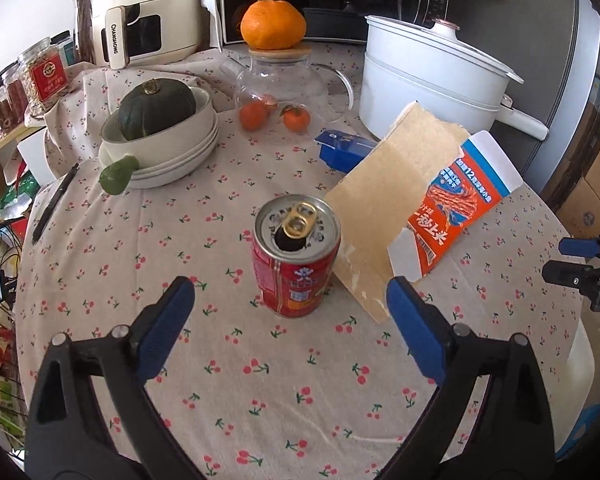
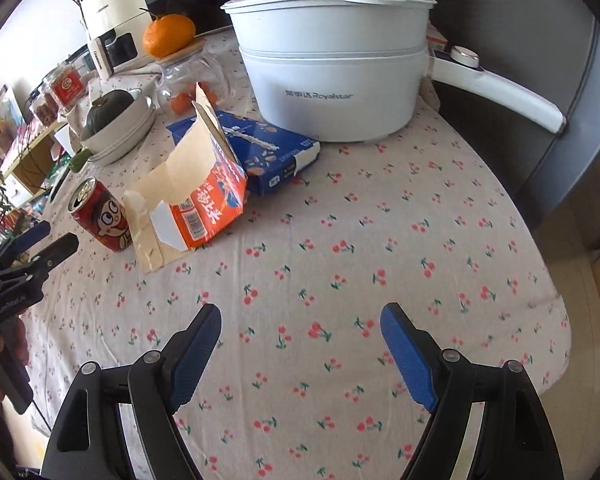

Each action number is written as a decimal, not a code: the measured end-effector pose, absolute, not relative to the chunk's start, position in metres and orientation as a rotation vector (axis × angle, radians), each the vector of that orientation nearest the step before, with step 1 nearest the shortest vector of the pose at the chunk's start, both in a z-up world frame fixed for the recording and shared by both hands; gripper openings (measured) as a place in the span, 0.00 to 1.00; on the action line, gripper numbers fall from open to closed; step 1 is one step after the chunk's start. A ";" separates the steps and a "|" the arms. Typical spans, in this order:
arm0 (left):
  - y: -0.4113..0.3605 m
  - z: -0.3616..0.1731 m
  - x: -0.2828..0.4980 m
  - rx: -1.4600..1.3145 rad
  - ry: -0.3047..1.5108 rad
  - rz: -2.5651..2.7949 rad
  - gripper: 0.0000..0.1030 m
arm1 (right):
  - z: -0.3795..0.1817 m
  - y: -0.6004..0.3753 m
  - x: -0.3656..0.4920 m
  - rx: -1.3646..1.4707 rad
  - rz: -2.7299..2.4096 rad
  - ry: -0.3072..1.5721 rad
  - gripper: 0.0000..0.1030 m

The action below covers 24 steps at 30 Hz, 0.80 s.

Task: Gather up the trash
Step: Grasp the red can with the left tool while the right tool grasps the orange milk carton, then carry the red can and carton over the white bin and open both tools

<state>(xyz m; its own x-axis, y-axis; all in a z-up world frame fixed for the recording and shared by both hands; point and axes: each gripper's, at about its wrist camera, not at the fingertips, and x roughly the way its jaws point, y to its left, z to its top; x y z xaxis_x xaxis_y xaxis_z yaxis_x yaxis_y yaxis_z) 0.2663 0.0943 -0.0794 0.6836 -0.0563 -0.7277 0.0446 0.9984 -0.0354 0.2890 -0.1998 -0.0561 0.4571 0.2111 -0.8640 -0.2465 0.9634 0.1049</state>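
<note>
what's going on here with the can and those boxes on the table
A person holds a gripper in each hand over a cherry-print tablecloth. The left gripper is open, lined up on an opened red can but not touching it. The right gripper is open over bare cloth. A torn orange carton and blue box lie nearby.

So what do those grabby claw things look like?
Both look alike. The left gripper and the right gripper each have two black plastic arms with triangle cut-outs and round silver rivets. Their fingers carry bright blue textured pads. From the side, the left one shows small white lettering on its black body.
</note>
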 end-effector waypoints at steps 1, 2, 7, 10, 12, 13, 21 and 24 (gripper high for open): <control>0.096 -0.081 0.271 -0.018 0.810 -0.072 0.90 | -0.057 -0.195 0.296 -0.040 0.291 1.052 0.81; 0.097 -0.082 0.275 -0.018 0.805 -0.085 0.89 | -0.058 -0.191 0.303 -0.039 0.303 1.042 0.81; 0.095 -0.087 0.288 -0.007 0.786 -0.161 0.78 | -0.062 -0.172 0.334 -0.016 0.355 0.990 0.81; 0.095 -0.089 0.293 -0.015 0.789 -0.183 0.67 | -0.063 -0.160 0.346 -0.016 0.384 0.959 0.81; 0.095 -0.089 0.296 -0.014 0.796 -0.187 0.60 | -0.065 -0.152 0.351 -0.025 0.398 0.943 0.80; 0.095 -0.090 0.297 -0.009 0.798 -0.185 0.55 | -0.065 -0.149 0.353 -0.029 0.402 0.935 0.76; 0.094 -0.085 0.288 -0.024 0.818 -0.166 0.54 | -0.067 -0.136 0.354 -0.024 0.439 0.951 0.10; 0.091 -0.079 0.279 -0.036 0.832 -0.160 0.54 | -0.058 -0.140 0.342 -0.021 0.454 0.942 0.07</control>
